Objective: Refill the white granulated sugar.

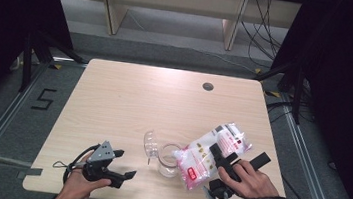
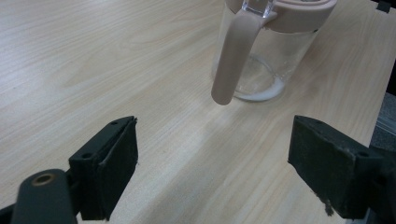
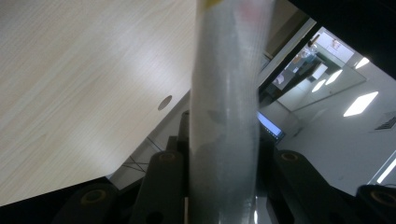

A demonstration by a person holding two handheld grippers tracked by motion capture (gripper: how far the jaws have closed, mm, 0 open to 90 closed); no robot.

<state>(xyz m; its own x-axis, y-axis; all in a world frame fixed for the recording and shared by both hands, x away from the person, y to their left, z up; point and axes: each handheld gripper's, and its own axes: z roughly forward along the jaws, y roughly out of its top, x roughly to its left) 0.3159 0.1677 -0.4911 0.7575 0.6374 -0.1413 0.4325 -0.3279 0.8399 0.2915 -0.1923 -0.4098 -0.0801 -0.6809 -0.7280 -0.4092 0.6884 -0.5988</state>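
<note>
Left tool (image 1: 128, 175) rests low on the tabletop (image 1: 129, 99), jaws standing wide apart with nothing between them, aimed at the glass pitcher (image 1: 168, 160). The pitcher stands upright at centre, its lid (image 1: 149, 144) swung back. Right tool (image 1: 218, 154) is clamped on the white bag (image 1: 208, 153), tilted mouth-down over the pitcher's rim.

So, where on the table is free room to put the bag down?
The far half of the table, from the jug back to the round hole, is bare. The left side beyond the left gripper is bare too. The near middle is crowded: jug, bag in the right gripper, both hands.
</note>
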